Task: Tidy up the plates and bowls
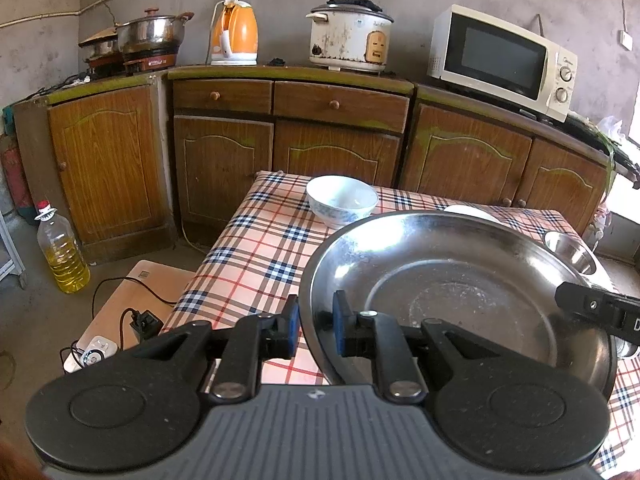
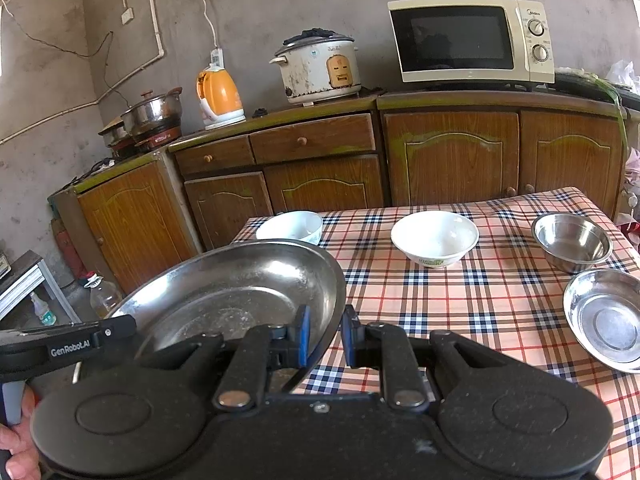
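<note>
Item: wide round shallow steel plate (image 2: pixel 240 280), held level above the checked-cloth surface (image 2: pixel 460 300). Left gripper (image 1: pixel 314 330) fingers pinch its left rim; right gripper (image 2: pixel 326 336) fingers pinch its right rim, opposite. Steel bowls lie to the right, nearer the right hand

Back counter: microwave (image 1: pixel 502 58), rice cooker (image 1: pixel 350 36), orange kettle (image 1: pixel 235 36), steel pot (image 1: pixel 151 32) on a burner. Oil bottle (image 1: pixel 62 250) on the floor, beside wooden cabinets (image 1: pixel 224 164). Desk carries a plaid cloth (image 2: pixel 460 296).
</note>
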Action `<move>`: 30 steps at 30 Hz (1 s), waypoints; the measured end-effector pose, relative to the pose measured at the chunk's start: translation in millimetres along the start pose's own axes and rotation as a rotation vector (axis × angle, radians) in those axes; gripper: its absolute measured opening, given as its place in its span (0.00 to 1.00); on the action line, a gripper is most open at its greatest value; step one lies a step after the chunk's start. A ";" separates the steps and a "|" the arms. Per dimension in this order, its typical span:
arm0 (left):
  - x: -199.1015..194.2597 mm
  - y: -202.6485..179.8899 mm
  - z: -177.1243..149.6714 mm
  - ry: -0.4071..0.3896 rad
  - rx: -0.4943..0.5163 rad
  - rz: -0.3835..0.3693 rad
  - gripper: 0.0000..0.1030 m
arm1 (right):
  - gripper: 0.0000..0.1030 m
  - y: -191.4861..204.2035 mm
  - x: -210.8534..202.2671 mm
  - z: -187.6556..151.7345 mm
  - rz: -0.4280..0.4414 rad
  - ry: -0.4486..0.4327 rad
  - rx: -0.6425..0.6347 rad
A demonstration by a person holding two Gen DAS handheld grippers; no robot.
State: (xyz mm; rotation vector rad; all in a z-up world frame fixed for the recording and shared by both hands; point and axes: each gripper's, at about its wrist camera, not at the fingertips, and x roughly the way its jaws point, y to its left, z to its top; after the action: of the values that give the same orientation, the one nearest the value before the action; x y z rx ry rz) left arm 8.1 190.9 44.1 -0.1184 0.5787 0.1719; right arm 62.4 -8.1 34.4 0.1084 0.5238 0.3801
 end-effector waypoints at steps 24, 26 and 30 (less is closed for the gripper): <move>-1.9 -8.4 -11.0 0.020 -0.006 -0.020 0.18 | 0.22 -13.0 -10.5 -6.6 -0.004 0.002 0.025; -1.4 -8.5 -11.9 0.023 -0.008 -0.022 0.18 | 0.22 -13.5 -10.7 -7.1 -0.004 0.002 0.025; -2.0 -11.0 -13.3 0.025 -0.008 -0.024 0.18 | 0.22 -16.4 -11.4 -8.6 -0.009 0.001 0.023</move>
State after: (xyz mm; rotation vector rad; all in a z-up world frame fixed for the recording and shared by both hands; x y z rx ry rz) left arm 1.5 177.8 34.9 -0.1354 0.6018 0.1494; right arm 54.4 -27.6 29.0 0.1286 0.5295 0.3657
